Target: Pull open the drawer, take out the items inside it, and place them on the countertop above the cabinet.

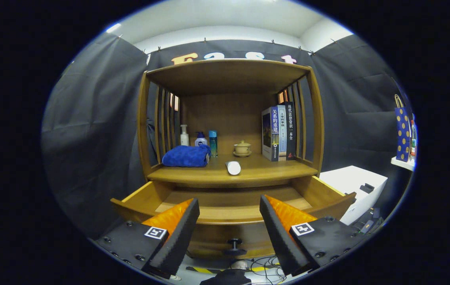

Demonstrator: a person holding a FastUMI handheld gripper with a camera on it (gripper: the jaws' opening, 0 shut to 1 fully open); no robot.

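Wooden drawer [225, 202] is standing pulled open and looking empty from here, a white tube [233, 168] is lying on the countertop [272, 171] above, and the gripper [229, 225] is hovering with jaws wide, holding nothing.

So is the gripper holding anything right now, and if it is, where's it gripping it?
Nothing is held. The gripper is open, its fingers spread apart with only air between them, in front of the pulled-out drawer. The white cylinder lies on the countertop beyond.
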